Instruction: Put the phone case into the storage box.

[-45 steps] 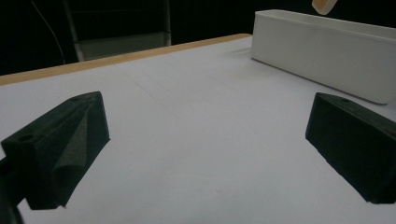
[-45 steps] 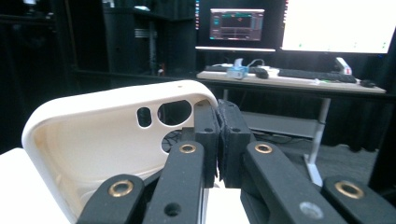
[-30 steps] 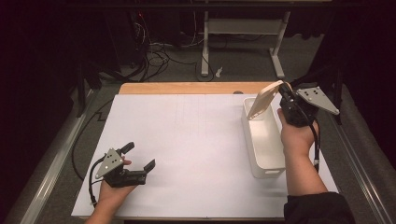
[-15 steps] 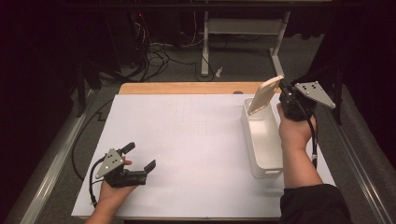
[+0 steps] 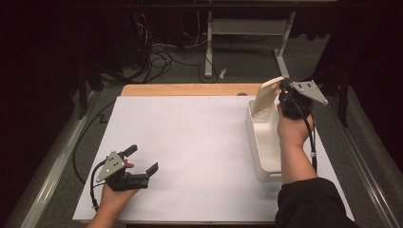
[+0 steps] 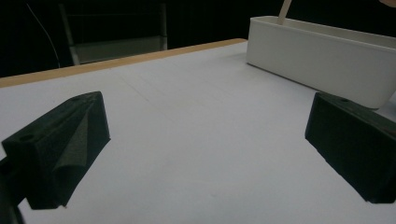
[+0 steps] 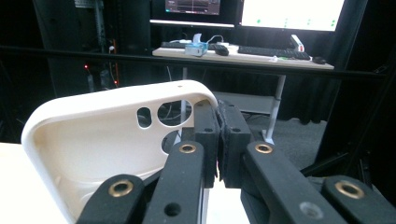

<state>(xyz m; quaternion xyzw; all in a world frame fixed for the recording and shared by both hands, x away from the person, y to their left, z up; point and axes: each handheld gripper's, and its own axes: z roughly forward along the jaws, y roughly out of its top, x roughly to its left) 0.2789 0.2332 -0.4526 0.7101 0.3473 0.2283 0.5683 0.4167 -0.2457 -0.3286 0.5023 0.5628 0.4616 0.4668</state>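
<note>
My right gripper [image 5: 281, 91] is shut on one edge of a cream phone case [image 5: 265, 97], which hangs tilted over the far end of a long white bin [image 5: 272, 175]. In the right gripper view the jaws [image 7: 218, 119] pinch the case's rim beside its camera cut-outs [image 7: 93, 135], and the hollow inside faces the camera. My left gripper [image 5: 142, 159] lies low over the white sheet at the near left, open with nothing between its jaws [image 6: 205, 140]. In the left gripper view the bin [image 6: 317, 51] stands at the upper right.
A white sheet [image 5: 190, 142] covers the table, with a wooden strip [image 5: 185, 89] bare along the far edge. Cables and table legs [image 5: 206, 42] stand on the floor beyond. A desk with monitors and a keyboard [image 7: 271, 50] is far off in the right gripper view.
My right gripper has shifted a little to the left and farther back with the phone case still in it. The left gripper has stayed where it was.
</note>
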